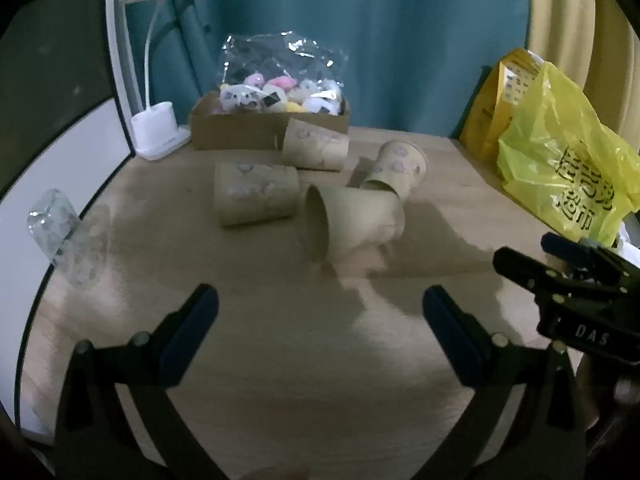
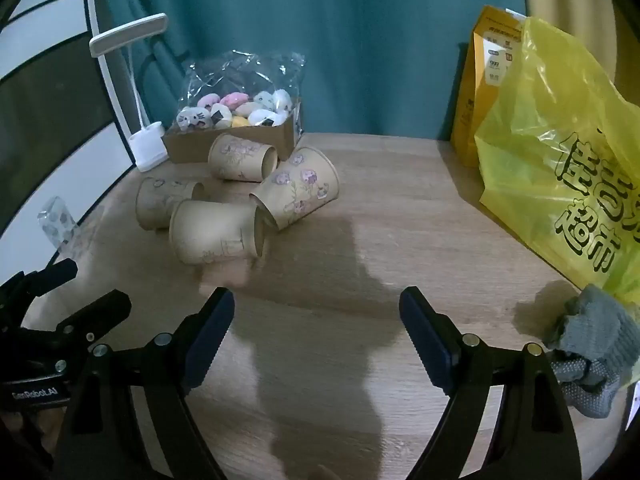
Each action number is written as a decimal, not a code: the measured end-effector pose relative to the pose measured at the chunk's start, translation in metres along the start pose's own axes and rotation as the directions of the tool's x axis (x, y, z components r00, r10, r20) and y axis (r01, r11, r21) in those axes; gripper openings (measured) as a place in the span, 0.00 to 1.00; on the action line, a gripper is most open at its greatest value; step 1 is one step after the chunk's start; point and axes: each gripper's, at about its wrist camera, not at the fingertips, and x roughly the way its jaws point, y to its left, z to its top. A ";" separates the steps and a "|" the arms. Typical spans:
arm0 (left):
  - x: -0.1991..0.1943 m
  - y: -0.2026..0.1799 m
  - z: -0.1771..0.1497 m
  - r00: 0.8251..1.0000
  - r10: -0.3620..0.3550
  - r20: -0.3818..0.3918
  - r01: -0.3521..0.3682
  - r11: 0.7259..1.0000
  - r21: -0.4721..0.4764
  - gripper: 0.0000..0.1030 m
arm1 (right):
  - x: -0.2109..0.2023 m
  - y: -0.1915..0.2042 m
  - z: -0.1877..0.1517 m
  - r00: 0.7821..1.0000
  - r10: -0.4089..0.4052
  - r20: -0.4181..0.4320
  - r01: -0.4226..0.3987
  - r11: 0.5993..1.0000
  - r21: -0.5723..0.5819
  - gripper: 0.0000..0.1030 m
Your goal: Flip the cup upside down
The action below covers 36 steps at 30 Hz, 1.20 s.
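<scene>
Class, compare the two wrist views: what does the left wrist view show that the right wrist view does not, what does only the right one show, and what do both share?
Only the left wrist view shows the open mouth of the nearest cup, facing left, and the right gripper from the side.

Only the right wrist view shows a grey knitted glove lying by the yellow bag, and the left gripper from the side.

Both show four paper cups lying on their sides on the wooden table, the cardboard box of small toys, the white desk lamp, and open, empty jaws.
</scene>
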 end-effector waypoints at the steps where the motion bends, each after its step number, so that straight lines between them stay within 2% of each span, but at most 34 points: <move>1: 0.001 0.000 0.000 1.000 -0.007 -0.004 0.007 1.000 0.001 1.00 | 0.000 0.000 0.000 1.000 0.007 -0.006 -0.007 1.000 0.007 0.84; 5: 0.002 0.008 0.002 1.000 -0.028 -0.011 0.028 1.000 -0.003 1.00 | 0.000 0.000 0.000 1.000 0.005 -0.009 -0.005 1.000 0.004 0.84; 6: 0.001 -0.001 0.000 1.000 -0.007 0.009 0.007 1.000 0.010 1.00 | 0.000 0.000 0.001 1.000 0.005 -0.007 -0.005 1.000 0.004 0.84; 8: 0.000 -0.004 0.000 1.000 -0.008 0.009 0.008 1.000 0.018 1.00 | 0.000 0.000 0.001 1.000 0.001 -0.006 -0.001 1.000 0.002 0.84; 25: -0.002 -0.002 0.000 0.998 -0.064 0.010 0.063 0.998 0.025 1.00 | 0.000 -0.001 0.002 1.000 0.003 -0.004 -0.003 1.000 0.007 0.84; 36: -0.003 0.004 0.003 1.000 -0.004 0.008 0.004 1.000 0.004 1.00 | -0.004 -0.003 0.003 1.000 0.007 0.005 -0.007 1.000 0.007 0.84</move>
